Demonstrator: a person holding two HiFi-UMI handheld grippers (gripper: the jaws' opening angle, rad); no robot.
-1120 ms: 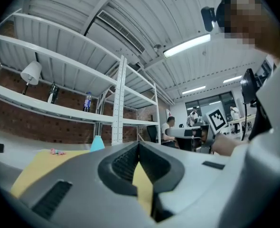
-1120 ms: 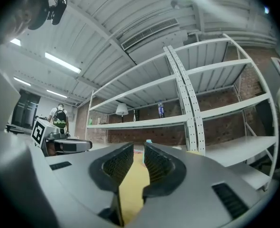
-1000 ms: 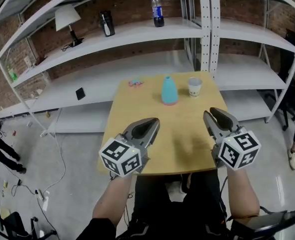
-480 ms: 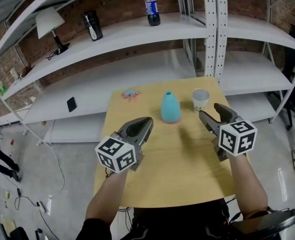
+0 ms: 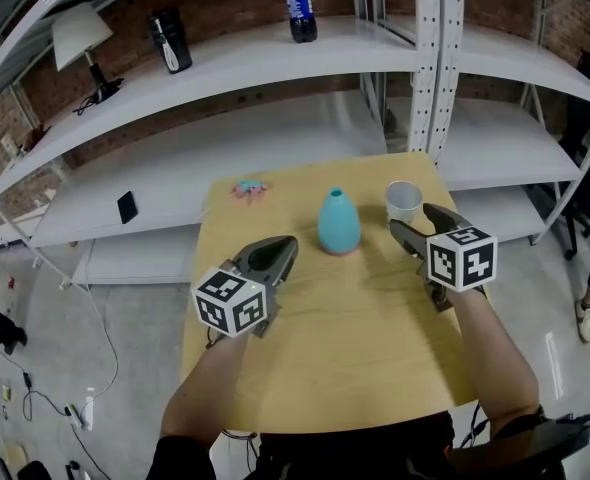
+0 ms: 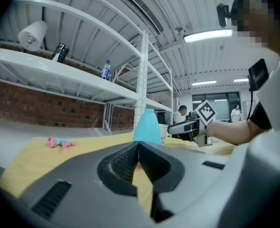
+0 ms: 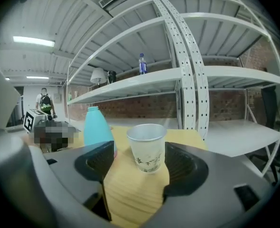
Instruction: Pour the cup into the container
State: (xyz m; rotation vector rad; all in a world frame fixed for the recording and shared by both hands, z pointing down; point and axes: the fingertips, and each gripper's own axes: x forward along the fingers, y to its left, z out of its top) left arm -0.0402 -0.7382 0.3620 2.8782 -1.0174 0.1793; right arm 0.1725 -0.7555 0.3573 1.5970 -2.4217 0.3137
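A white paper cup stands upright near the far right of the wooden table. A teal vase-shaped container stands to its left. My right gripper is open, and its jaws have just been opening. The cup stands just ahead of the gap, and the pads do not touch it. My left gripper hovers over the table left of the container, shut with nothing in it. What the cup holds is hidden.
A small pink and teal object lies at the table's far left. White shelving behind the table carries a bottle, a dark flask and a lamp. A phone lies on a lower shelf.
Both grippers have moved forward over the table, toward the container and the cup. The right gripper's jaws have spread wider and now sit right behind the cup.
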